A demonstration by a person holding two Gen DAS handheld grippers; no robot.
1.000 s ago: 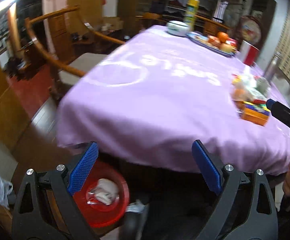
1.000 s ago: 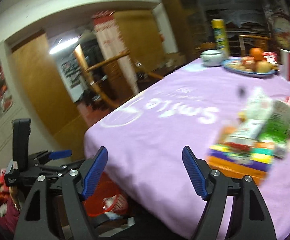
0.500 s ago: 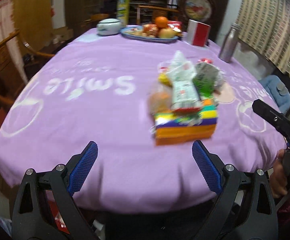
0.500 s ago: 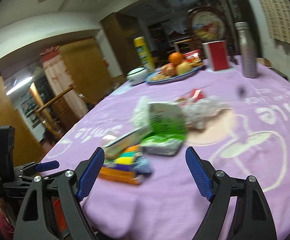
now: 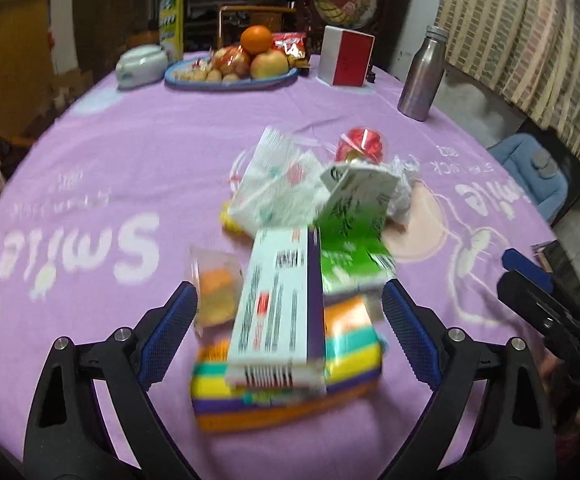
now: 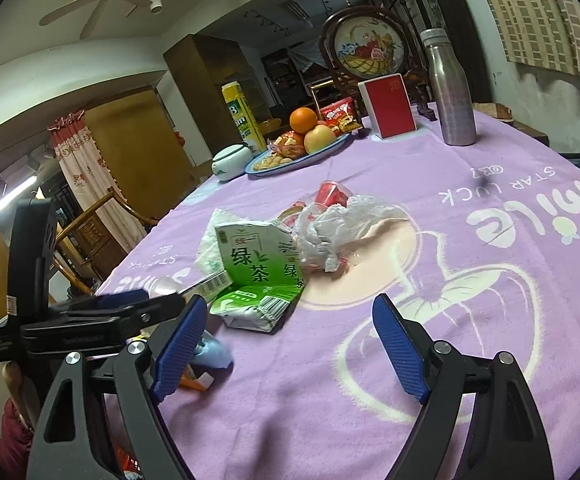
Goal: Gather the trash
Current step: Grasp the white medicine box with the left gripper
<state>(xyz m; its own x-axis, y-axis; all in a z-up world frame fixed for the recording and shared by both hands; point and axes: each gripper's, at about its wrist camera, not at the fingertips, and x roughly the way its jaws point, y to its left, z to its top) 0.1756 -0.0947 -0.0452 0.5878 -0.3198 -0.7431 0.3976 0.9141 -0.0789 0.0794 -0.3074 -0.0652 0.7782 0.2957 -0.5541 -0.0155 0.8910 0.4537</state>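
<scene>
My left tool (image 5: 290, 332) is open wide, and the long white box (image 5: 279, 304) lies right between its fingers, pointing away from me. My right tool (image 6: 285, 348) is open too, with nothing in it, off to the side.

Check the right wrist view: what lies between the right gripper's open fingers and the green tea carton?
In the right wrist view, only bare purple tablecloth separates the right gripper from the green tea carton.

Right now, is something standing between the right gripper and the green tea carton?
Nothing visible does. The right gripper is open over bare purple cloth, and the green tea carton lies just ahead, slightly left.
</scene>
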